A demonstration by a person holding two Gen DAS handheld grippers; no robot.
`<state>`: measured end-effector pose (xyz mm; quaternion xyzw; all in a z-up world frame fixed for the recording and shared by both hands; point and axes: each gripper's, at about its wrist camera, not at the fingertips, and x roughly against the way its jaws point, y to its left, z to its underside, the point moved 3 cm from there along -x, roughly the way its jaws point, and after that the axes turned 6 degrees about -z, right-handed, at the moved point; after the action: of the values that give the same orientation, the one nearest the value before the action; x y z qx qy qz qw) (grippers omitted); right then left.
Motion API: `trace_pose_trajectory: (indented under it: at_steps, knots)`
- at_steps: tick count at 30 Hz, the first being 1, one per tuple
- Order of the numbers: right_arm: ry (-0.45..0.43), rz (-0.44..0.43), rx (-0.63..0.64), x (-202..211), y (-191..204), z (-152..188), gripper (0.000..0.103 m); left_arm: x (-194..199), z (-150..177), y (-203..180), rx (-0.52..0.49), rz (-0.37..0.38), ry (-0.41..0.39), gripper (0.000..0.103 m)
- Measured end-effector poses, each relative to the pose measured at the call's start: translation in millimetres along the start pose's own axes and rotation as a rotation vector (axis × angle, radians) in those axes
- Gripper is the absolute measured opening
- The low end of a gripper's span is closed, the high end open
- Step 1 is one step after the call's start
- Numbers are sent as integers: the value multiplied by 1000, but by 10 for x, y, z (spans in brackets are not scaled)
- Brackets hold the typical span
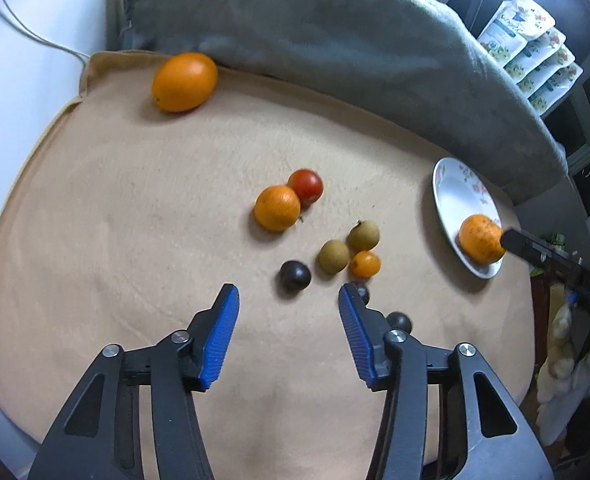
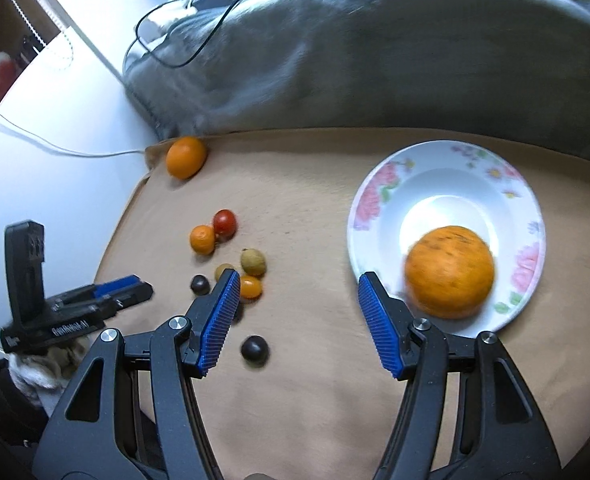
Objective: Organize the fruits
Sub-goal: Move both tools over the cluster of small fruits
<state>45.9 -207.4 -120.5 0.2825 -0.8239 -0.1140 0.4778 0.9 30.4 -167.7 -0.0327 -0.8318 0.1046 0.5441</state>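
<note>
My left gripper (image 1: 289,294) is open and empty above the tan cloth, with a dark plum (image 1: 295,276) just ahead of its tips. Beyond lie two tan-green fruits (image 1: 334,256), a small orange tomato (image 1: 365,264), a small orange (image 1: 277,208) touching a red tomato (image 1: 306,186), and a large orange (image 1: 185,82) at the cloth's far edge. My right gripper (image 2: 299,276) is open and empty beside the flowered plate (image 2: 375,184), which holds one orange (image 2: 449,272). Another dark fruit (image 2: 255,349) lies between its fingers' bases.
A grey blanket (image 1: 335,40) is heaped along the back of the tan cloth (image 1: 115,240). A white cable (image 2: 55,148) runs over the white surface at the left. Shelves with stacked pouches (image 1: 531,52) stand at the far right.
</note>
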Motion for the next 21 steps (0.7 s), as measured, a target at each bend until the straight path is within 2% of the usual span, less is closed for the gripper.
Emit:
trace_pose_trajectory:
  at_steps: [3,5,8,11,21]
  knots:
    - [39,-21,9,-167,70,-48,64,-62,33,-10,-2,3,6,43]
    - [74,-29,17,-299,118,-64,55,-107,32,-29,-16,-3,6,43]
    - [130,-41,35,-509,179,-67,51,-183,35,-60,-29,6,17,39]
    - [172,-42,42,-693,202,-70,47,-271,36,-88,-41,13,29,39]
    - [257,-39,73,-1144,298,-132,43,-427,7,-76,-24,36,57,36]
